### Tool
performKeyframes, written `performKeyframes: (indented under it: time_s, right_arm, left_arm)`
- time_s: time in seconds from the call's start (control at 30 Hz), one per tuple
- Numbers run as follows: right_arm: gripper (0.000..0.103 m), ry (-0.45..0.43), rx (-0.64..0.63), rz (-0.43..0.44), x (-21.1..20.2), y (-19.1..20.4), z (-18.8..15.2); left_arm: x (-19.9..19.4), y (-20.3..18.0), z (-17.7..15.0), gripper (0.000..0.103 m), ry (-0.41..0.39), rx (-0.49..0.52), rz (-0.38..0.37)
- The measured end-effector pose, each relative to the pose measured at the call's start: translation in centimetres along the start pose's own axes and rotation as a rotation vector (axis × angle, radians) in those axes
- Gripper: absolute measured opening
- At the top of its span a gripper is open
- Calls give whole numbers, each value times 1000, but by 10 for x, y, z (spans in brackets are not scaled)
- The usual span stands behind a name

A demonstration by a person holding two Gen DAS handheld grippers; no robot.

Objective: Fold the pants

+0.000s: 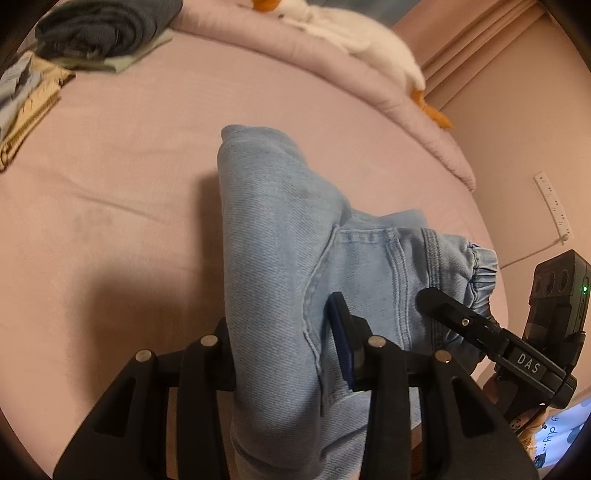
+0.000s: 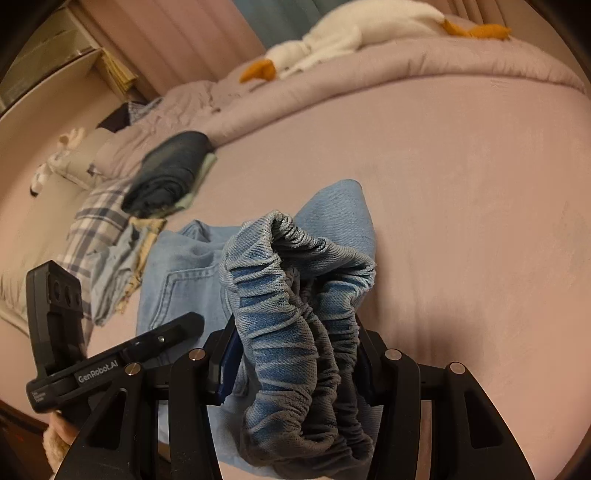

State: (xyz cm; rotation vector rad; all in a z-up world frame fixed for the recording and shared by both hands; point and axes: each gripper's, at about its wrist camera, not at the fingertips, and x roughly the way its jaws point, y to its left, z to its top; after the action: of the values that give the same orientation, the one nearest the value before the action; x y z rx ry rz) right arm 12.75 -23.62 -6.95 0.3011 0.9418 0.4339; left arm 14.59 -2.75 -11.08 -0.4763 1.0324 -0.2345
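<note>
Light blue denim pants point(image 1: 291, 236) lie partly folded on the pink bed sheet point(image 1: 122, 177). My left gripper point(image 1: 284, 332) is shut on a thick fold of the pants near the back pocket point(image 1: 369, 266). My right gripper point(image 2: 295, 354) is shut on the bunched elastic waistband point(image 2: 295, 295), which stands up between its fingers. In the left wrist view the right gripper point(image 1: 428, 295) reaches the waistband point(image 1: 476, 273) from the right. In the right wrist view the left gripper point(image 2: 192, 321) lies on the pants point(image 2: 184, 266) at the left.
A stack of folded clothes topped by dark jeans point(image 1: 107, 33) point(image 2: 170, 170) lies at the far left. A rolled lilac duvet point(image 1: 332, 62) with a white goose plush point(image 2: 354, 33) runs along the far side. A power strip point(image 1: 554, 206) hangs on the wall at right.
</note>
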Motion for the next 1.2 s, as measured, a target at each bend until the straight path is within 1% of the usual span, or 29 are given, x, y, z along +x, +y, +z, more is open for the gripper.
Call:
performKeyframes:
  time_s: [0.13, 0.2, 0.23, 0.27, 0.3, 0.33, 0.37, 0.4, 0.43, 0.47, 0.53, 0.6, 0.67, 0.83, 0.93, 1.1, 1.2]
  right_arm:
    - [53, 30, 26, -7, 10, -9, -2]
    - [56, 35, 30, -35, 11, -11, -4]
    - [57, 37, 34, -44, 12, -12, -2]
    - [59, 39, 44, -50, 11, -13, -3]
    - [61, 38, 54, -51, 9, -14, -3]
    - [63, 35, 57, -57, 6, -15, -3]
    - [66, 31, 56, -70, 3, -15, -3]
    - [68, 24, 53, -86, -1, -14, -4]
    - [68, 2, 45, -110, -8, -14, -4]
    - [69, -21, 36, -126, -16, -12, -5]
    - [74, -64, 25, -149, -31, -7, -6]
    - [84, -110, 16, -164, -48, -2, -9]
    - [87, -168, -4, -184, -66, 7, -13]
    - [88, -257, -47, -256, -97, 27, -26]
    - [88, -285, -43, -269, -106, 30, -34]
    - [88, -289, -55, -281, -108, 37, -41]
    - [88, -296, -61, -291, -110, 41, -45]
  left_arm:
    - [6, 1, -1, 53, -1, -1, 48]
    - [3, 1, -1, 59, -16, -3, 76]
    - [-1, -1, -3, 65, -32, -3, 91]
    - [-7, -3, -4, 75, -53, 1, 104]
    - [-15, -6, -5, 80, -78, 9, 117]
    - [-23, -8, -7, 89, -99, 16, 125]
    - [-33, -10, -8, 94, -125, 23, 127]
    - [-47, -15, -10, 97, -159, 30, 126]
    - [-55, -18, -12, 102, -181, 34, 126]
    - [-67, -21, -15, 102, -210, 38, 126]
    - [-89, -28, -23, 102, -254, 49, 124]
    - [-103, -33, -29, 102, -272, 57, 122]
    - [-113, -39, -38, 102, -278, 64, 130]
    - [-128, -46, -62, 102, -297, 72, 162]
    - [-135, -50, -73, 102, -308, 71, 168]
    - [-140, -56, -85, 102, -315, 76, 182]
    - [-143, -60, -89, 102, -319, 93, 178]
